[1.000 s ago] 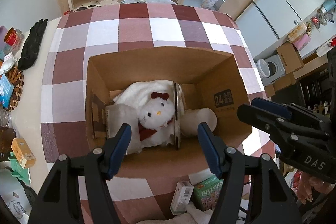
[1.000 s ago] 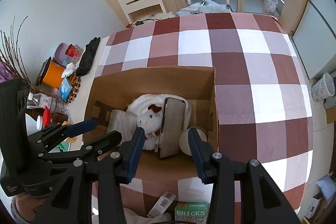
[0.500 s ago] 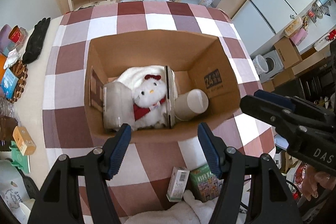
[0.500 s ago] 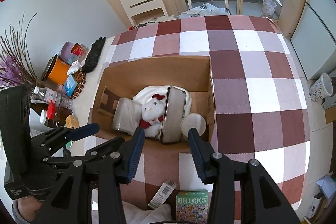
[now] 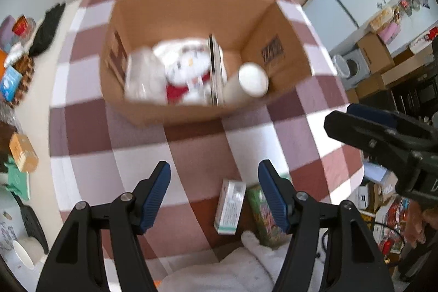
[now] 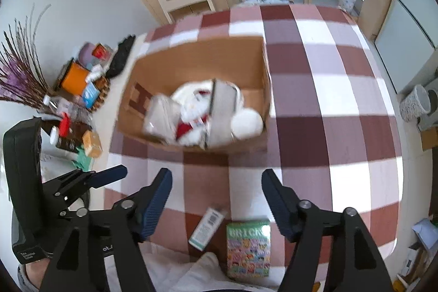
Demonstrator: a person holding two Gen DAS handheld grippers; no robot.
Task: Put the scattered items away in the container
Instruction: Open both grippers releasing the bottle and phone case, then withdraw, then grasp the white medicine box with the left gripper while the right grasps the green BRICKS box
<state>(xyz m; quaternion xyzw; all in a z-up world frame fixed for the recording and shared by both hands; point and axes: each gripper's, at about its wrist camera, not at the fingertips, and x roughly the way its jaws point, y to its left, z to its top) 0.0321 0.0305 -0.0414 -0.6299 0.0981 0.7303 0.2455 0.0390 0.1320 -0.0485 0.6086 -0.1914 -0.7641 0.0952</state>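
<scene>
Scattered items lie on the checked cloth of the counter (image 6: 342,127), at its near edge: a small white carton (image 6: 208,227) with a teal end, a green box (image 6: 248,248) printed "BRICKS" just beside it on the right, and a white soft cloth (image 5: 238,267) touching the near ends of both. Farther back on the counter stands the container, an open cardboard box (image 6: 197,59). Inside it are a white plush toy (image 6: 191,111) with red parts, a clear plastic pack (image 6: 158,116) to its left, a flat grey thing (image 6: 221,111) standing on its edge, and a white cup (image 6: 246,123) lying on its side in the right corner; all of this is blurred. The right hand-held gripper (image 6: 216,179) hangs over the cloth between the cardboard box and the two small boxes. Its jaws have just been opening and now stand wide, with nothing between them. The left hand-held gripper (image 5: 213,177) is also open, moderately wide, and empty; its right finger covers part of the green box in the left wrist view. At the left edge of the counter are a black glove (image 6: 120,56), an orange tin (image 6: 72,80) and some bottles.
</scene>
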